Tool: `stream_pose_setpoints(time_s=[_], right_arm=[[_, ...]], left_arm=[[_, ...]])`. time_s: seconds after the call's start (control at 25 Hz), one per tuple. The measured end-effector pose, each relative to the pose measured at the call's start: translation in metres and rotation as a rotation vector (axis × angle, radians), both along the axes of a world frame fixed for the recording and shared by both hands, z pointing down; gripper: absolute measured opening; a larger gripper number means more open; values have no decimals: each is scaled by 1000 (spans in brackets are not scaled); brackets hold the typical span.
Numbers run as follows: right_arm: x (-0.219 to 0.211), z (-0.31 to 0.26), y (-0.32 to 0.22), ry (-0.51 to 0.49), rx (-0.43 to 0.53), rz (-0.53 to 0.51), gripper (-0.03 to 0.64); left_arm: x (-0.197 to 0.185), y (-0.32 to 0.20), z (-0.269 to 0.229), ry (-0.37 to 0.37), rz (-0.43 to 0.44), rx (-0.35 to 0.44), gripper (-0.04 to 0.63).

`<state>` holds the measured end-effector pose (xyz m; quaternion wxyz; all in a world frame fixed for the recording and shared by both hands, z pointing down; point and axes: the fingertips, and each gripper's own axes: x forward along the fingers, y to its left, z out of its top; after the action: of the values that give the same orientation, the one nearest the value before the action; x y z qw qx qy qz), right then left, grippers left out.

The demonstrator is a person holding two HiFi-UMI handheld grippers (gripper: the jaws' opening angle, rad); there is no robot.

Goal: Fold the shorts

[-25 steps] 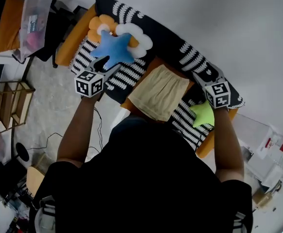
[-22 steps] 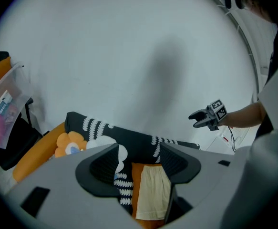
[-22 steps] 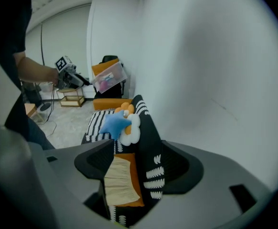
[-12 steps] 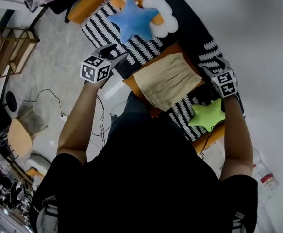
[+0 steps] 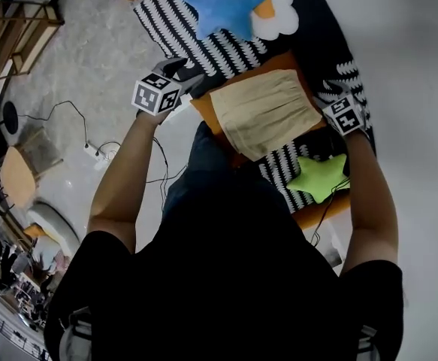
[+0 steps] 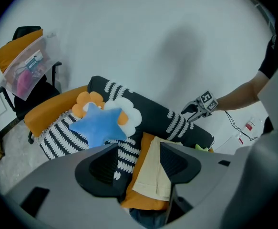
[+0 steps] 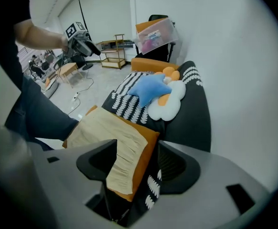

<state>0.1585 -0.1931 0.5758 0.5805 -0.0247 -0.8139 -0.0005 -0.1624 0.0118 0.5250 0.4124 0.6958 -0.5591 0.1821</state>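
Note:
The beige shorts [image 5: 267, 111] lie flat on an orange cushion [image 5: 203, 111] on the black sofa, waistband toward the right. My left gripper [image 5: 187, 75] hangs off the cushion's left corner, open and holding nothing; in its own view the left gripper [image 6: 139, 168] frames the shorts [image 6: 153, 175] from above. My right gripper [image 5: 333, 90] hovers by the shorts' right edge. The right gripper [image 7: 136, 168] has its jaws closing, still wide apart, with the shorts' gathered edge [image 7: 119, 161] below them and untouched.
A blue star pillow [image 5: 226, 2] and a white cloud pillow [image 5: 279, 17] lie at the sofa's far end, and a green star pillow [image 5: 320, 175] sits near my right arm. On the floor to the left are cables [image 5: 91, 145] and a wooden rack [image 5: 16, 25].
Both grippers have come down toward the shorts, the right one tipping steeply downward. The sofa has slid up in the head view.

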Motion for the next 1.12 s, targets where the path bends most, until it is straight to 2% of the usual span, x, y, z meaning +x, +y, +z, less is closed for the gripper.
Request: stream_pose_setpoints(time_s=[0.2, 0.36, 0.76, 0.96, 1.12], right_arm=[[-15, 23, -8, 36, -49, -49, 264], [-14, 56, -1, 73, -66, -116, 262], [-25, 123, -2, 178, -74, -325, 255], [-34, 161, -13, 214, -91, -364, 245], [-31, 183, -18, 242, -114, -396, 241]], left_arm=[[3, 5, 28, 13, 6, -36, 285], [21, 18, 66, 24, 29, -67, 285], [77, 36, 166, 77, 170, -191, 284], [76, 38, 207, 92, 203, -227, 284], [89, 45, 234, 95, 276, -263, 284]])
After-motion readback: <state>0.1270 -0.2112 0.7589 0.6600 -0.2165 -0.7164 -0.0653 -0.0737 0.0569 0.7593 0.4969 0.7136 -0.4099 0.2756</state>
